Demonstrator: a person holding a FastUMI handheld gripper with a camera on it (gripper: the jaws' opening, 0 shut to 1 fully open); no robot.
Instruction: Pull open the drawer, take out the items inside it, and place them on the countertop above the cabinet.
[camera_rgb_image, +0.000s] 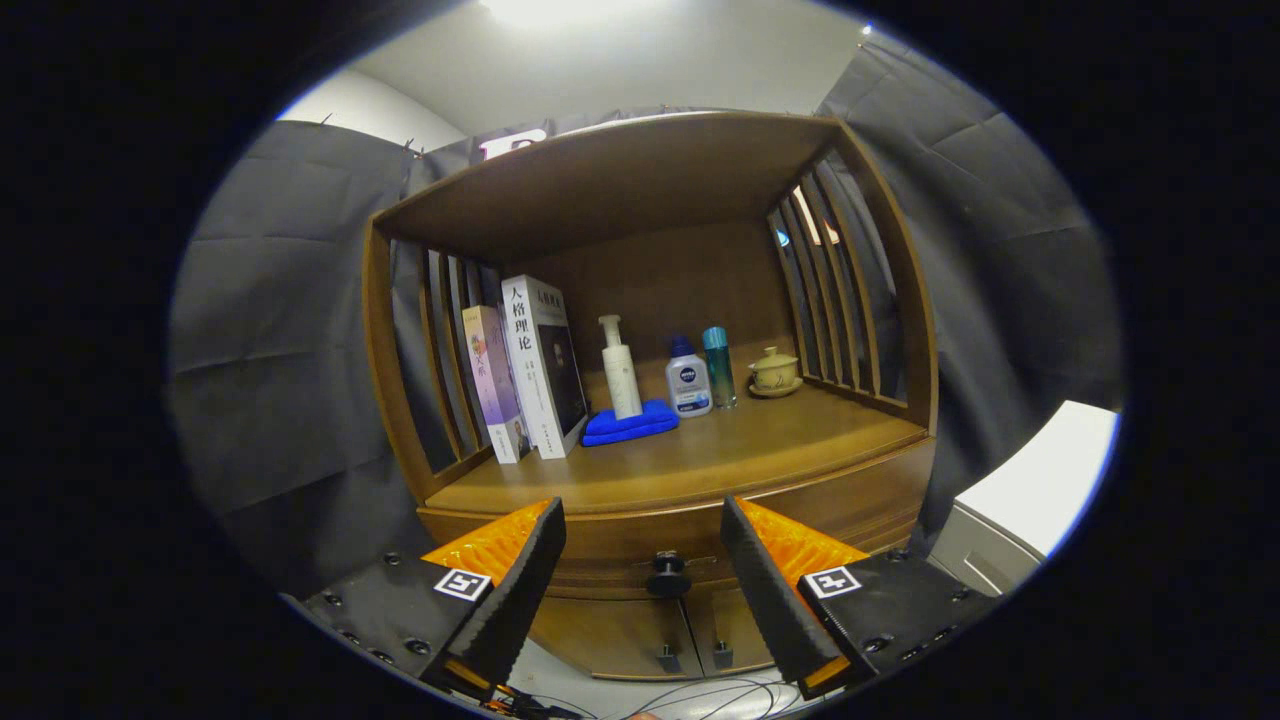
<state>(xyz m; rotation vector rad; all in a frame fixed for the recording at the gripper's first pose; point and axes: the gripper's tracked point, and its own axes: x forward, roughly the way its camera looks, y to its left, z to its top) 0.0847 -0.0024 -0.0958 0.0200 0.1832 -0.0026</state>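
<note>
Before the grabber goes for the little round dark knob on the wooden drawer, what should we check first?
1. Gripper fingers spread apart: ok.
2. Round dark drawer knob lined up between the fingers: ok.
3. Wooden drawer still closed, ready to pull: ok.
4. Fingers close enough to grip the knob: not ok, it sits beyond them.
5. Free room on the wooden countertop in front of the blue folded cloth: ok.
6. What is inside the drawer: cannot tell.

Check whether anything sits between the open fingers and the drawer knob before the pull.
Nothing visible blocks it. The hand-held gripper is open, and the drawer knob sits in the gap between its fingers, ahead of them, with open space in front. The drawer is shut below the countertop.
</note>
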